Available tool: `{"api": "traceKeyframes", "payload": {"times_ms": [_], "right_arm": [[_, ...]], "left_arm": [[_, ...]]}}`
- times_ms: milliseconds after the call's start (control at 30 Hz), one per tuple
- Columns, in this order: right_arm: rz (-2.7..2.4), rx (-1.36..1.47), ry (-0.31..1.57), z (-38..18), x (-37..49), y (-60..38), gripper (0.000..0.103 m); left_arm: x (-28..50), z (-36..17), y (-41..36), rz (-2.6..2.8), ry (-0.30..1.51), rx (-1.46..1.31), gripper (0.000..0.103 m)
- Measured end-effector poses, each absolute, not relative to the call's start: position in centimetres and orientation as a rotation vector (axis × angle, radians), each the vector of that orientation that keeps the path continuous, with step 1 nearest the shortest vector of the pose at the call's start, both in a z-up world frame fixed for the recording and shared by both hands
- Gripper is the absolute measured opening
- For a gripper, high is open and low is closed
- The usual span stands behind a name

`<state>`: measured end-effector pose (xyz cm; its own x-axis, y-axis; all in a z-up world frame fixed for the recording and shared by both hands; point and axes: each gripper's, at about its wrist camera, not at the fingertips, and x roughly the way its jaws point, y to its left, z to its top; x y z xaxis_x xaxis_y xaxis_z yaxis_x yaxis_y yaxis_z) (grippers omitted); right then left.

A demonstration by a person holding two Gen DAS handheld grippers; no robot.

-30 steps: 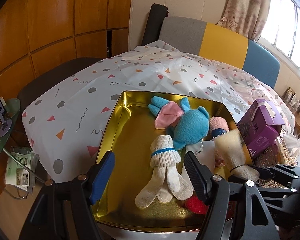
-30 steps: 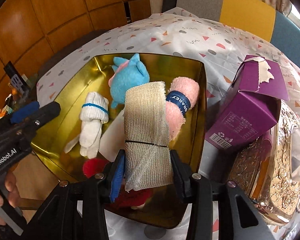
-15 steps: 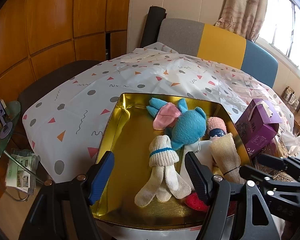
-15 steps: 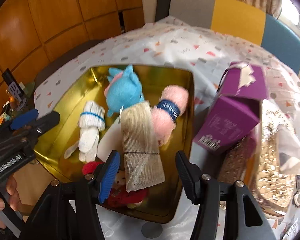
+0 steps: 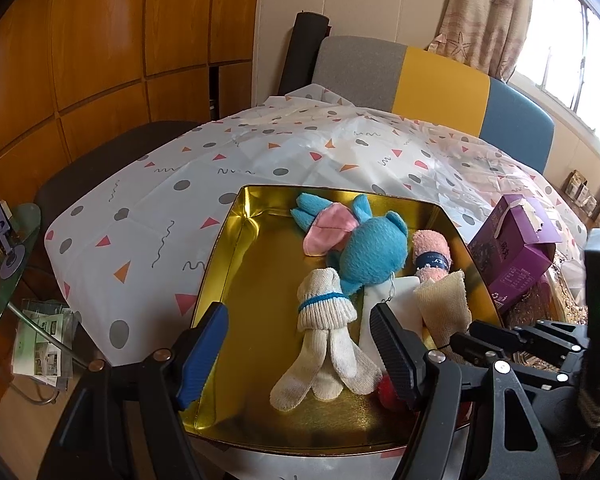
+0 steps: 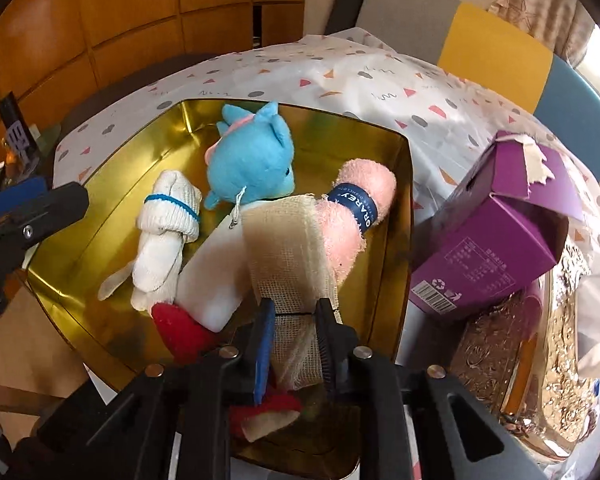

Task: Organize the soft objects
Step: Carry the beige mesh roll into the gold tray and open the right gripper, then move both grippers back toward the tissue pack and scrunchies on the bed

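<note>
A gold tray [image 5: 236, 264] [image 6: 112, 184] on the table holds a blue plush toy [image 5: 370, 248] [image 6: 248, 164], rolled white socks [image 5: 324, 320] [image 6: 164, 232], a pink rolled towel [image 5: 432, 252] [image 6: 360, 208], a white block [image 6: 216, 284], a red soft item [image 6: 180, 328] and a beige gauze cloth roll [image 5: 444, 304] [image 6: 292, 264]. My right gripper [image 6: 294, 316] is shut on the near end of the beige cloth roll inside the tray. My left gripper [image 5: 300, 344] is open and empty above the tray's near edge, in front of the socks.
A purple carton [image 5: 516, 256] [image 6: 496, 248] stands right of the tray, beside an ornate gold box [image 6: 512, 360]. The patterned tablecloth [image 5: 160, 208] covers the table. A grey, yellow and blue chair [image 5: 420, 80] stands behind. A glass side table [image 5: 4, 264] is at left.
My right gripper opened half a second ago, then closed again on the beige cloth roll, lower in the tray. The left gripper stayed open and barely moved.
</note>
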<state>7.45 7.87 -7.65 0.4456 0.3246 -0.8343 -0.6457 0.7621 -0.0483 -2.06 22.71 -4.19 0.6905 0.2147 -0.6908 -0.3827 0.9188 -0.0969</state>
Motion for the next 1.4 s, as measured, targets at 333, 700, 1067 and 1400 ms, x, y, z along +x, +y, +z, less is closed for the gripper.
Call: {"api": "traceKeyframes", "payload": {"times_ms": [333, 700, 1067, 1400], "right_arm": [[0.635, -0.328, 0.874, -5.3, 6.6, 6.4, 0.028], [0.623, -0.249, 0.739, -0.7, 5.1, 2.0, 0.030], [0.416, -0.085, 0.678, 2.6, 6.5, -9.1, 0.032], [-0.026, 0.206, 0.714, 1.2, 8.7, -27.5, 0.038]], "left_arm": [[-2.2, -3.8, 21.9, 0.321, 0.738, -0.224, 0.074], [-2.2, -3.1, 20.6, 0.296, 0.724, -0.184, 0.074], [-1.9, -1.9, 18.1, 0.230, 0.709, -0.127, 0.074], [-1.1, 1.7, 12.9, 0.032, 0.641, -0.058, 0.074]]}}
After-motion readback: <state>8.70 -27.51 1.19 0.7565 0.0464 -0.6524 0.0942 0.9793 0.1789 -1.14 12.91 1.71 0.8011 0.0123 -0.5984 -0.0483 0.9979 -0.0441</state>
